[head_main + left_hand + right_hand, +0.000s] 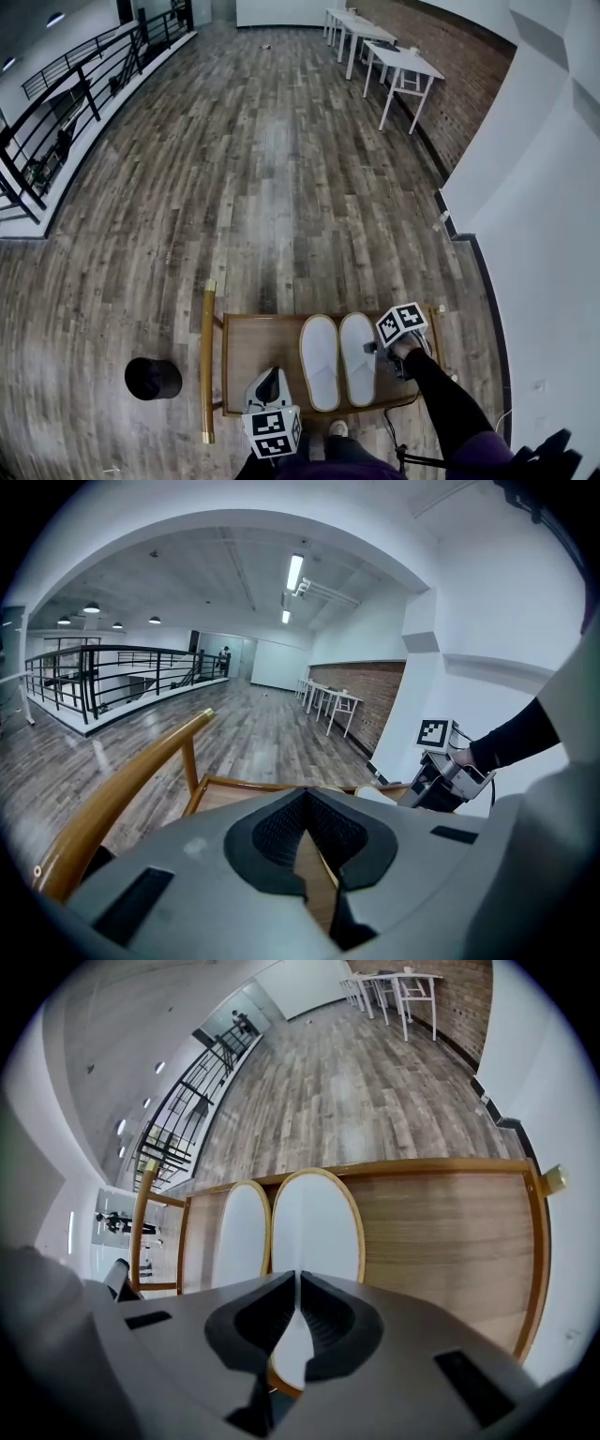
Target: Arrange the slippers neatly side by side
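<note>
Since both slippers lie parallel and touching, the step in hand is judged to be the last check or trim of the pair. The next move probably calls for no more than a light nudge to level the ends, or lifting the claws clear without dragging anything.

**Head view.**
- Left slipper [320, 362] and right slipper [357, 358]: white with tan rims, side by side, ends roughly level. They sit right of centre on the bench [251, 349] and run from its near edge toward its far edge.
- Left gripper [272, 377]: over the near edge, left of the pair and apart from it.
- Right gripper [382, 352]: just beside the right slipper, toward the bench's right edge.
- Side rail [208, 361]: wooden, along the left edge.
- Room: plank floor [262, 169], black container [153, 378] standing left of the bench, white tables [403, 66] against a brick wall [469, 84], railing [75, 84] far left.

**Left gripper view.** The claw's tips meet with nothing between them. Bench wood shows below.

**Right gripper view.** The claw is drawn almost together, with only a thin slit left and nothing seen pinched. It hangs over the near end of the right slipper, and the bench is bare to the right.
</note>
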`<state>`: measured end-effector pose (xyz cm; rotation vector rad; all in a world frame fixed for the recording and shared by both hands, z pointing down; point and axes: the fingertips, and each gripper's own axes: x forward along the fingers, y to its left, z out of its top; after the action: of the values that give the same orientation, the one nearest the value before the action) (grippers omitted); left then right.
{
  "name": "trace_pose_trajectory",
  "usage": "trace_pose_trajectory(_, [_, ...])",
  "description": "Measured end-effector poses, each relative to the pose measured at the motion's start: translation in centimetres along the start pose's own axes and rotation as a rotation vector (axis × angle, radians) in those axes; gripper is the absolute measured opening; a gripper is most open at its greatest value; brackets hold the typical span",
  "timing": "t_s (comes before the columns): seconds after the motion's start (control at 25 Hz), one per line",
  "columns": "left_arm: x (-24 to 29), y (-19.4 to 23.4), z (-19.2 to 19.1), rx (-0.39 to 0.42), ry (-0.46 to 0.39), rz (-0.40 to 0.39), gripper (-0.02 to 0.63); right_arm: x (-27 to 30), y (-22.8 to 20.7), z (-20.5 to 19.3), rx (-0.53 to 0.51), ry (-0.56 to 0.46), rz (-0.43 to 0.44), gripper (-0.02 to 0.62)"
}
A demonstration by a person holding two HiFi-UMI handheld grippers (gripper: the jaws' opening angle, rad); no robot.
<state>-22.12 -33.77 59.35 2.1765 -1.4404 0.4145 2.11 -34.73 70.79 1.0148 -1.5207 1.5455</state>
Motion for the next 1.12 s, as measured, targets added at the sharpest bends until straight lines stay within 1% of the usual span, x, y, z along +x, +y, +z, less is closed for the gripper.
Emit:
trace_pose_trajectory(0.36, [0.3,-0.6,0.3,0.009,-0.004,-0.016,0.000,0.0,-0.4,0.1,0.041,-0.021,-0.004,0.015])
trace_pose_trajectory(0.6, [0.3,-1.2,0.8,0.027,-0.011,-0.028,0.000,-0.4,0.2,-0.1,0.065,-0.051,0.068,0.016])
trace_pose_trajectory(0.72, [0.5,-1.7,0.8,0.033,-0.013,-0.015,0.000,-0.7,0.1,0.0,0.050,-0.067,0.088,0.018])
trace_pose_trajectory(0.92, [0.1,-2.9,1.2,0.008,-0.033,0.045,0.000,-1.9,0.0,-0.5,0.014,-0.118,0.172,0.022])
trace_pose_trajectory(0.96, [-0.1,-3.2,1.3,0.000,-0.039,0.057,0.000,-2.4,-0.3,-0.7,0.014,-0.134,0.183,0.035])
trace_pose_trajectory(1.04, [-0.2,-3.8,1.4,-0.014,-0.050,0.084,0.000,-4.1,-0.2,-0.8,0.010,-0.194,0.229,0.035])
trace_pose_trajectory(1.12, [-0.3,-4.3,1.5,-0.032,-0.059,0.110,0.000,-6.8,1.2,-0.7,-0.026,-0.303,0.312,0.035])
